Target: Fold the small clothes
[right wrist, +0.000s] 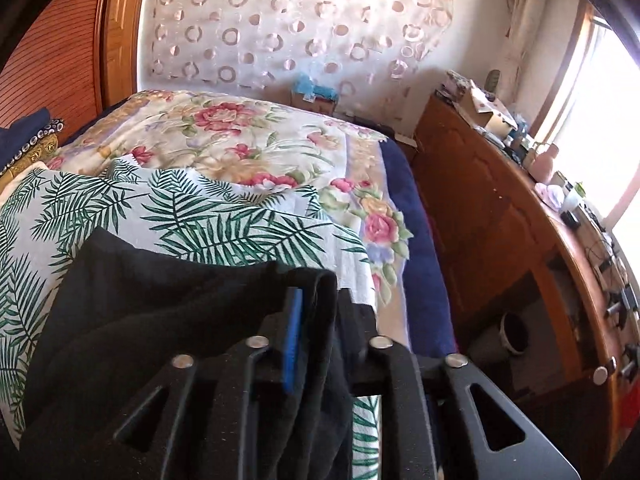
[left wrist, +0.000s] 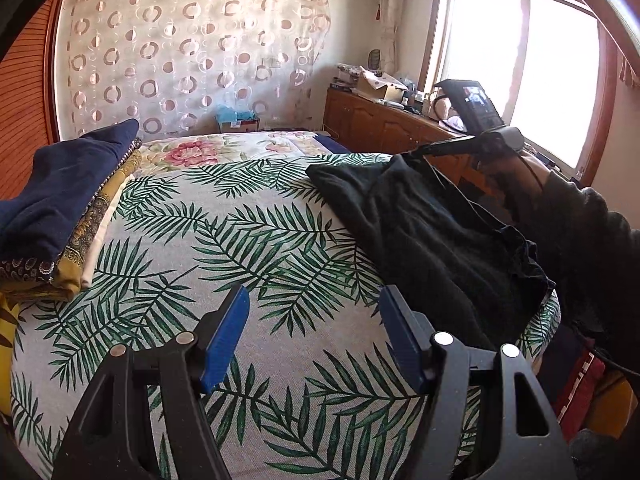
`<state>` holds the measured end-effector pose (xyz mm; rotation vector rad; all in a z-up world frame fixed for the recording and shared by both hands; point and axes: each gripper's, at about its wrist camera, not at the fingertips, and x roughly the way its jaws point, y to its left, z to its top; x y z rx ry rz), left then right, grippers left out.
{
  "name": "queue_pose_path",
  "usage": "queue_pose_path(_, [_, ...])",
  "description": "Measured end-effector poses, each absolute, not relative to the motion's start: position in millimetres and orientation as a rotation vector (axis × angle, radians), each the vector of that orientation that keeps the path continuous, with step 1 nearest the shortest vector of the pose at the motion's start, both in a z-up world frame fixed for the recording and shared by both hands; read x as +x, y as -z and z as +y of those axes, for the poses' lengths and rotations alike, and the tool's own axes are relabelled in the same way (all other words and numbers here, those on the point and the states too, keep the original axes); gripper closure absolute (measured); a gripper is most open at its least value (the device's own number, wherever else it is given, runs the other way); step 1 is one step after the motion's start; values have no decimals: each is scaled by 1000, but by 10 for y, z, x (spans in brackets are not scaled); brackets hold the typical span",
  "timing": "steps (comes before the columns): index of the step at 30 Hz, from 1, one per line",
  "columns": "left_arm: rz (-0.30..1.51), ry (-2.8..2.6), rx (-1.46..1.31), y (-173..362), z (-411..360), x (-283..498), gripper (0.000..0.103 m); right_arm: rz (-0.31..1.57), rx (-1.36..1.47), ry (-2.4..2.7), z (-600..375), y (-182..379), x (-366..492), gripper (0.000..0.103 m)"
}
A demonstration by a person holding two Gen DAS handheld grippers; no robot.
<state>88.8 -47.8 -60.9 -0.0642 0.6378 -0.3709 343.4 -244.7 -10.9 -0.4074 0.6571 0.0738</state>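
The soft black garment (left wrist: 432,224) lies on the right part of the bed with the palm-leaf printed sheet (left wrist: 240,264). The right tool (right wrist: 320,320) has a fold of this garment between its fingers; whether they press it, I cannot tell. The left tool (left wrist: 312,328) is spread, nothing between, above the sheet. A stack of folded clothes, navy on top (left wrist: 68,208), sits left.

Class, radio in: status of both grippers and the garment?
Left hand-held gripper open, empty. Right hand-held gripper at black garment edge, grip unclear. Folded stack clear.

Left claw (left wrist: 314,332) gapes empty; right claw (right wrist: 320,320) stands narrowly parted.
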Motion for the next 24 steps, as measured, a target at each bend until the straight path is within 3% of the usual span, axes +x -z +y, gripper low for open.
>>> queue_pose_path(6, [652,392,-58,636,-592,899,34,626,-374,-155,-2754,-155,2866,69])
queue_pose_path(16, [656,433,-35,609,-869,917,35,634,-335,-286,-3028,95,1708,67])
queue_pose_path(24, [670,452,-22,625,-989,890,35,672,-284,-311,-3175,146,1421,66])
